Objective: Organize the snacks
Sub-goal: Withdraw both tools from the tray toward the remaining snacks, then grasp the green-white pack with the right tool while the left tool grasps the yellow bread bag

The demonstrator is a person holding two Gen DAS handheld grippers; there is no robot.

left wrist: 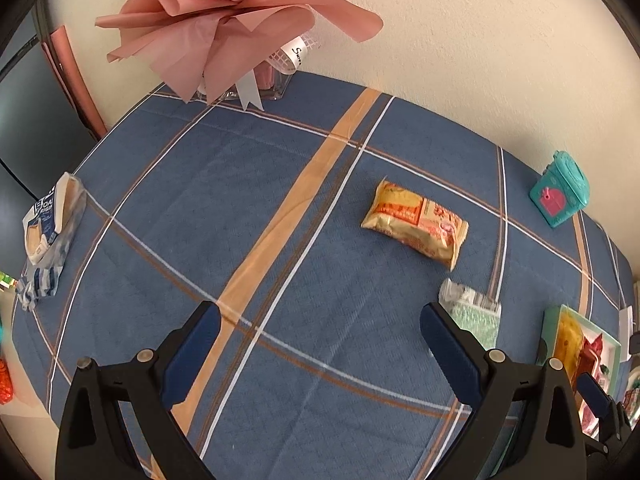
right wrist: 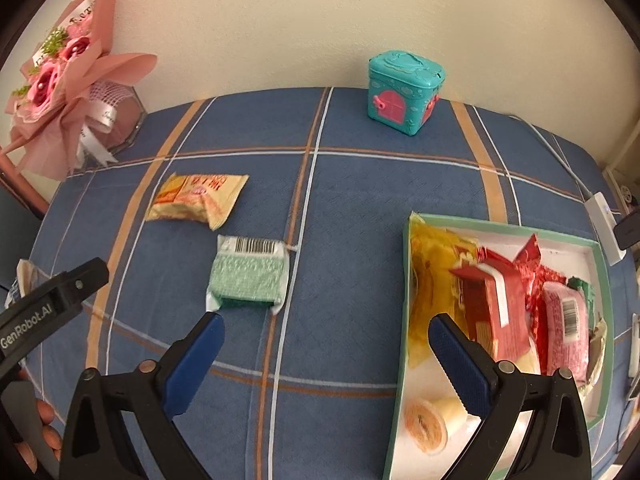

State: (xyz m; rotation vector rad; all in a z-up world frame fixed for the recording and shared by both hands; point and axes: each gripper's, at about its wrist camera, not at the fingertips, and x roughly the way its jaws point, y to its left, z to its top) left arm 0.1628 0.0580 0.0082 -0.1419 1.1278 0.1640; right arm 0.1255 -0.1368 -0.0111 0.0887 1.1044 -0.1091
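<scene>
Both grippers hover over the blue plaid tablecloth (right wrist: 360, 200), jaws wide apart, holding nothing: left gripper (left wrist: 320, 316), right gripper (right wrist: 326, 328). Green snack pack (right wrist: 248, 276) and yellow snack pack (right wrist: 196, 200) lie loose left of the green-rimmed tray (right wrist: 404, 320), which holds other snacks.

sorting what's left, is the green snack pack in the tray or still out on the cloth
Out. The green snack pack lies flat on the plaid cloth, left of the tray and apart from it.

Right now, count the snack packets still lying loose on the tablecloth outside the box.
3: the yellow-orange packet mid-table, the green packet just nearer than it, and the blue-white packet at the far left edge. Others may lie outside both views.
</scene>
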